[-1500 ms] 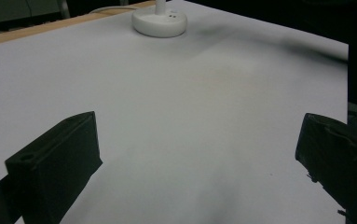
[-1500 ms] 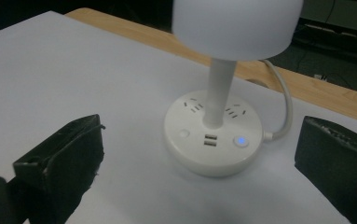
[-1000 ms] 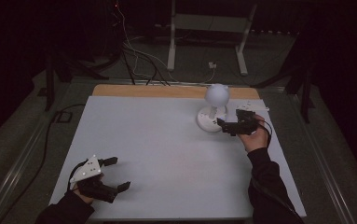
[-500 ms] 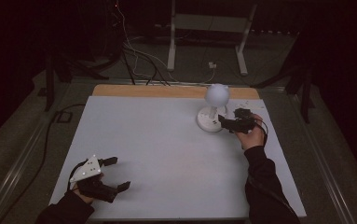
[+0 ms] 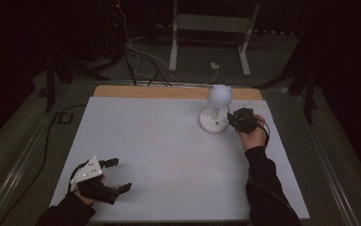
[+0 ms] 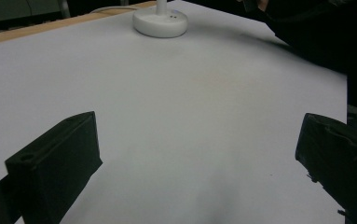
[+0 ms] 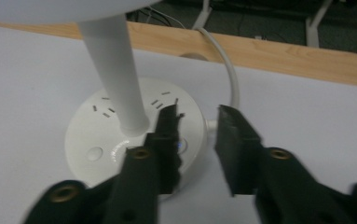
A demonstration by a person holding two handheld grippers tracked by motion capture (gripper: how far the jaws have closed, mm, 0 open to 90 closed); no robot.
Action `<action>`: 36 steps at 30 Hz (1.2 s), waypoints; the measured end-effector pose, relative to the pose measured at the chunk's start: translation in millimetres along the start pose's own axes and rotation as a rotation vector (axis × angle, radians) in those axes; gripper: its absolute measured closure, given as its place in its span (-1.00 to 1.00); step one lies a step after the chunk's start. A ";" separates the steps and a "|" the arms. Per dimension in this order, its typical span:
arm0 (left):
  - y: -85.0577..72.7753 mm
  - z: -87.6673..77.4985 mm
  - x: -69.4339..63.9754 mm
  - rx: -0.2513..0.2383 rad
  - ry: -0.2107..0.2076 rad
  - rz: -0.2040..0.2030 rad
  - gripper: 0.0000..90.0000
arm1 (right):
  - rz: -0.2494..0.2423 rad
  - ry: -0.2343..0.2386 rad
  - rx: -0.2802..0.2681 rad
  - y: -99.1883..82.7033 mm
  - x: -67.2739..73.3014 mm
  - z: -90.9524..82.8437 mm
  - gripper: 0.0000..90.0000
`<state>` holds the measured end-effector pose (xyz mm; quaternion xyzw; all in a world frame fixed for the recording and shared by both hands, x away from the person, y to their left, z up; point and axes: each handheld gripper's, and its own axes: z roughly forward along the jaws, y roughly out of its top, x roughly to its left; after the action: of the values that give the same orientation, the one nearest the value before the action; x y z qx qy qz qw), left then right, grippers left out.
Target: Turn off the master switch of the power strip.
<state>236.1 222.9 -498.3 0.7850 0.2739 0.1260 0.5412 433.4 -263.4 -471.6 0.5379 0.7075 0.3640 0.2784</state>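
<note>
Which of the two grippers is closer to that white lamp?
The right gripper, its narrowed jaws over the white lamp's base. The left gripper sits at the table's near left corner.

Both your forearms wear dark long sleeves (image 5: 263, 188). Your left gripper (image 5: 114, 176), the one far from the lamp (image 5: 216, 113), is black with a grey three-cornered plate (image 5: 87, 170) on top. Your right gripper (image 7: 197, 135) has black blocky jaws with round brass-ringed screw holes.

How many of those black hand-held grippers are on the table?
2. The left gripper rests at the table's near left corner; the right gripper is at the far right, by the white lamp.
</note>
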 end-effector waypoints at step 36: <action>-0.2 -0.3 0.5 -0.002 0.000 -0.002 -0.99 | 0.002 -0.041 0.040 -7.7 13.5 35.6 1.00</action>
<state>236.3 223.5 -498.3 0.7841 0.2743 0.1257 0.5423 453.4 -243.9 -498.6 0.5513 0.7084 0.3391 0.2817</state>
